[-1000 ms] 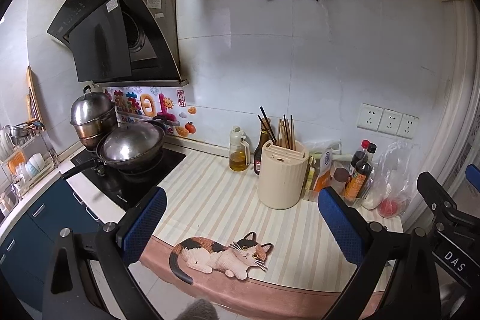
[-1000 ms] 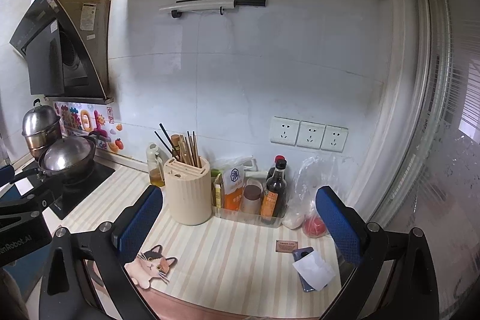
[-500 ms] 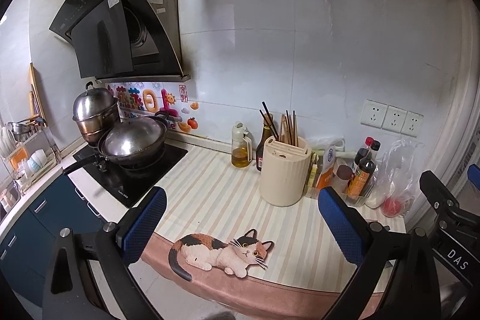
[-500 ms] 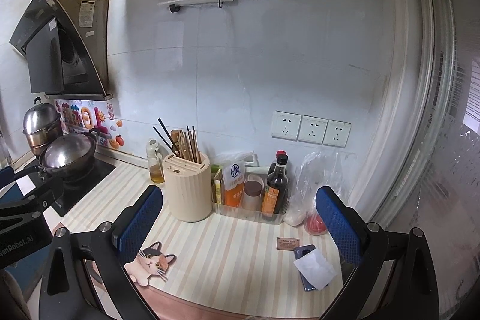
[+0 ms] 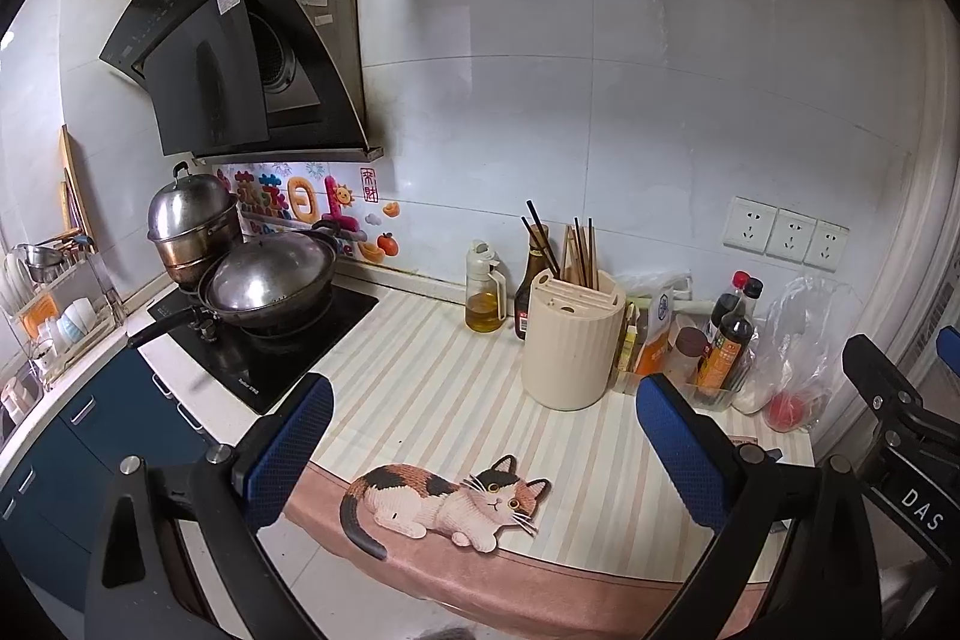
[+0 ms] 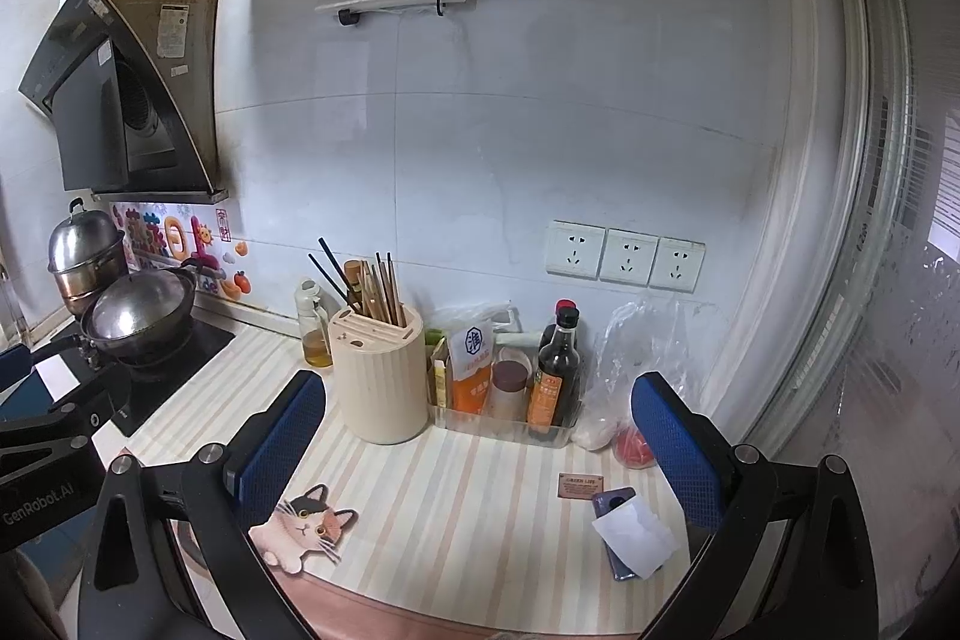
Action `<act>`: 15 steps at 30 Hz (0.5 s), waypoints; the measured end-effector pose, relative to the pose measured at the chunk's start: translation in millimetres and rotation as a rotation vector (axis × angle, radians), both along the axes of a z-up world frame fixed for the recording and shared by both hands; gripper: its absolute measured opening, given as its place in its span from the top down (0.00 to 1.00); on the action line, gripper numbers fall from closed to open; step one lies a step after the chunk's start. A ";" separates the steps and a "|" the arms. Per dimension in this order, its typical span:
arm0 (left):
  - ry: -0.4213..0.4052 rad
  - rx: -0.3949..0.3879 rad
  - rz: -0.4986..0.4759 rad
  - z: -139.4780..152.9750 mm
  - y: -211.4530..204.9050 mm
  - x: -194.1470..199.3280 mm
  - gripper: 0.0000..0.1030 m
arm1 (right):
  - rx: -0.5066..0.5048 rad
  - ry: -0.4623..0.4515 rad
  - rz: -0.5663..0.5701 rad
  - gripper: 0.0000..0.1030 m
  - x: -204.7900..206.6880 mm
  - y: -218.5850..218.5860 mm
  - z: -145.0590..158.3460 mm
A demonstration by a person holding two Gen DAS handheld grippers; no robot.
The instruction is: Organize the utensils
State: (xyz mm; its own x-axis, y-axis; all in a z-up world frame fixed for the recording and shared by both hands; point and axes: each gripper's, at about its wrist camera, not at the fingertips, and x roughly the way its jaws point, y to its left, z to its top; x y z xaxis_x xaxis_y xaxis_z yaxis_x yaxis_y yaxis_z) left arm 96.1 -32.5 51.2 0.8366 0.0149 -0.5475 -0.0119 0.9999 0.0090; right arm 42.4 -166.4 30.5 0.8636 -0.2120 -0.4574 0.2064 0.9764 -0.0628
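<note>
In right wrist view only, phone under paper

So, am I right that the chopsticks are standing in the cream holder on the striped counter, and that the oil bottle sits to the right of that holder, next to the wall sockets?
Not quite. The chopsticks do stand in the cream holder on the striped counter, but the oil bottle sits to the holder's left, toward the stove, not by the wall sockets. The left wrist view shows this clearly.

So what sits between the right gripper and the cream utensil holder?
Nothing: in the right wrist view, only bare striped counter mat lies between the open right gripper and the utensil holder.
</note>
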 end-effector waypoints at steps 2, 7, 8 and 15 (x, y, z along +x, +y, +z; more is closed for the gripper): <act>-0.002 0.003 0.002 0.0 -1.0 -0.1 0.00 | 0.002 0.000 0.000 0.00 -0.3 0.0 -0.5; -0.004 0.005 0.001 0.4 1.0 -2.3 0.00 | 0.001 -0.001 -0.006 0.00 -2.3 3.8 -0.4; -0.006 0.006 0.001 0.5 0.7 -2.3 0.00 | 0.000 -0.001 -0.007 0.00 -2.0 3.9 -0.3; -0.007 0.006 0.002 0.7 -0.2 -2.5 0.00 | 0.006 0.000 -0.010 0.00 -2.3 5.3 -0.3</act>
State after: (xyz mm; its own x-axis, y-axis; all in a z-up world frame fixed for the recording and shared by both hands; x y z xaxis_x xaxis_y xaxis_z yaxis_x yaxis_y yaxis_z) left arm 93.6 -32.7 51.9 0.8403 0.0198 -0.5417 -0.0140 0.9998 0.0148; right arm 40.1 -161.1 30.2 0.8617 -0.2177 -0.4584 0.2162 0.9747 -0.0565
